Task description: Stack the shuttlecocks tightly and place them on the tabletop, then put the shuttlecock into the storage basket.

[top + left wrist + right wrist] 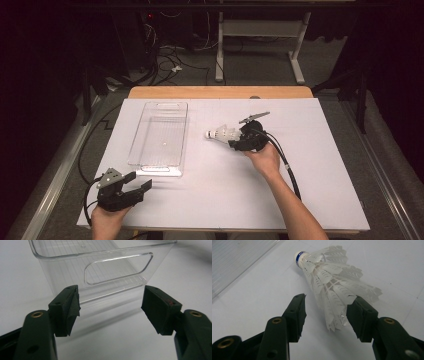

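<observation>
Where the person's forearms enter at the bottom of the high view, the left gripper [134, 189] sits lowest, at lower left of the frame, its jaws spread wide with nothing between them. Seen from the left gripper view, those jaws frame the near end wall of a clear plastic bin [105, 267], whose handle cutout faces the camera; bin and jaws are apart.

Right of centre in the high view, the right gripper [234, 140] is held by the person's right hand [264, 159], a black cable trailing back toward the lower right. Its jaws stand open around the feathered end of a white shuttlecock [223, 133]. In the right gripper view the shuttlecock [332, 282] has its skirt between the two jaws; the right jaw looks to be against the feathers, the left jaw stands off from them with a gap.

Its long axis runs roughly left to right across the high view, the cork tip with a blue band pointing left toward the bin [160, 140], the feathers toward the gripper. It lies on its side on the white sheet [310, 190].

That sheet covers a wooden table [220, 92]. Beyond it, at the top of the frame, a dark floor carries tangled cables [167, 62] and the white legs of another desk [260, 45].
</observation>
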Demonstrator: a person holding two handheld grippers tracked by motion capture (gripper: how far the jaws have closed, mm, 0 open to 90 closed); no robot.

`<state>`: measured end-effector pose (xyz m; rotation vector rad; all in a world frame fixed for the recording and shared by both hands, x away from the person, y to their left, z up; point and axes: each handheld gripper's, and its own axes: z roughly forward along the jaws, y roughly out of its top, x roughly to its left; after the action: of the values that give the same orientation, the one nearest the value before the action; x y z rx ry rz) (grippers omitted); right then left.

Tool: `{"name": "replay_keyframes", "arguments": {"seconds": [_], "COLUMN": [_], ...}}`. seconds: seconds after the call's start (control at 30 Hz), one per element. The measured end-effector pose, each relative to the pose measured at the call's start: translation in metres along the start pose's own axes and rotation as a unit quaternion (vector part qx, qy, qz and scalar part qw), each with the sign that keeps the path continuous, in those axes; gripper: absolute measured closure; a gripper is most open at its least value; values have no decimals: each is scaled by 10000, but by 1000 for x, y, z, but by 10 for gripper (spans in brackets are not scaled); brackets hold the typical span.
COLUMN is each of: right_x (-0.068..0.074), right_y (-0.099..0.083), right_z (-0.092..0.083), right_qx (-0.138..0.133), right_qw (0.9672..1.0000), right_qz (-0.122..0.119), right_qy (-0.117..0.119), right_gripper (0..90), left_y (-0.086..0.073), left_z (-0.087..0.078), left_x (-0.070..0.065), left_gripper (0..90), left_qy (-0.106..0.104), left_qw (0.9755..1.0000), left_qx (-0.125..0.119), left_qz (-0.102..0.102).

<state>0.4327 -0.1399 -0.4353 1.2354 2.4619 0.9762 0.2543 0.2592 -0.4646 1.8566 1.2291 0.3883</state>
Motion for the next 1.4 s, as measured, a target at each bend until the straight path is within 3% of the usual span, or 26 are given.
{"name": "replay_keyframes", "arguments": {"seconds": [0.67,0.97,1.13,1.4], "right_x": [0,2,4,1], "right_y": [0,0,0,2], "right_z": [9,19,23,27], "right_qx": [-80,-150,-140,-158], "right_qw": [10000,9997,9998,9994], "right_qz": [32,124,40,243], "right_qy": [-11,112,124,200], "right_gripper": [505,516,558,652], "left_y": [0,1,1,1], "left_z": [-1,1,0,0], "left_x": [-4,-5,-4,-5], "left_gripper": [316,316,316,316], "left_qy": [57,68,58,53], "left_qw": [9999,9999,9999,9999], "left_qx": [12,44,33,28], "left_qz": [85,118,111,111]}}
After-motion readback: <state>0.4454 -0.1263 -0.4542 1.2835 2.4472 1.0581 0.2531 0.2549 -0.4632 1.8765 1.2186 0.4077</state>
